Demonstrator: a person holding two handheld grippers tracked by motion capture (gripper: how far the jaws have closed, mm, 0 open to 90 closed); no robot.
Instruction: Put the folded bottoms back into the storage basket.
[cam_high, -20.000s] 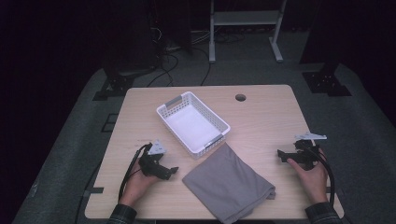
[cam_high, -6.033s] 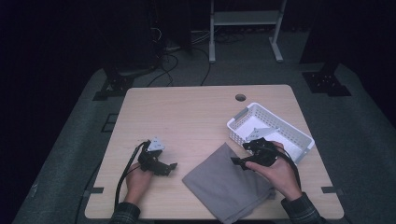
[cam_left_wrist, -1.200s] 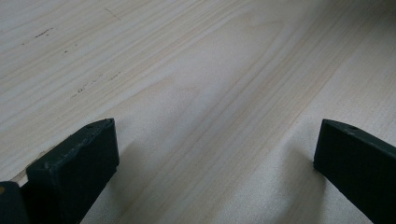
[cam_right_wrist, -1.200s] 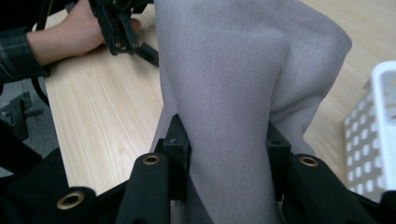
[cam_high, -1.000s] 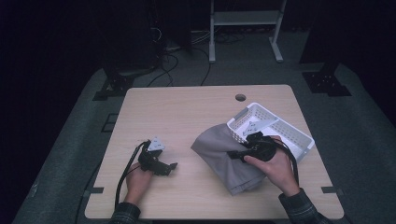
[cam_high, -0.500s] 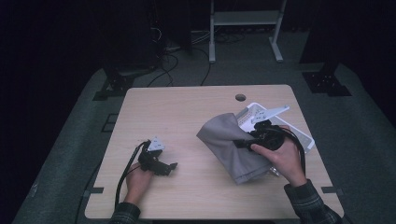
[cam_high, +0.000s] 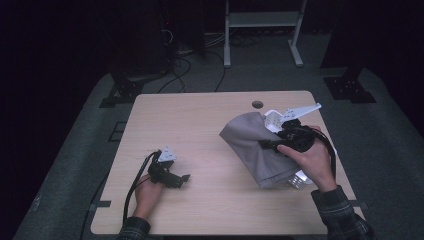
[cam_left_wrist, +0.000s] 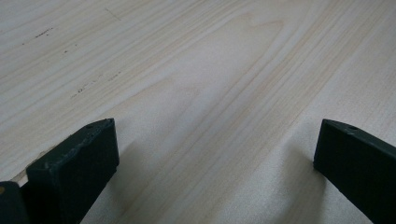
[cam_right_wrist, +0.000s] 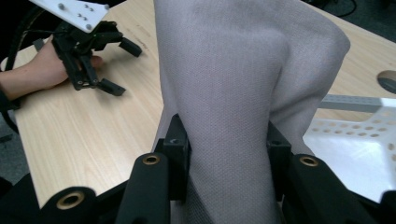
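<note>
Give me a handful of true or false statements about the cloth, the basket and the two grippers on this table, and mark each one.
1. The right gripper has its fingers closed on the grey cloth. True.
2. The cloth lies flat on the table. False: it is lifted and draped over the near part of the white basket.
3. The left gripper holds a corner of the cloth. False: its fingers are open over bare wood, apart from the cloth.
4. The basket is at the right side of the table. True.
5. The basket is black. False: it is white.
</note>
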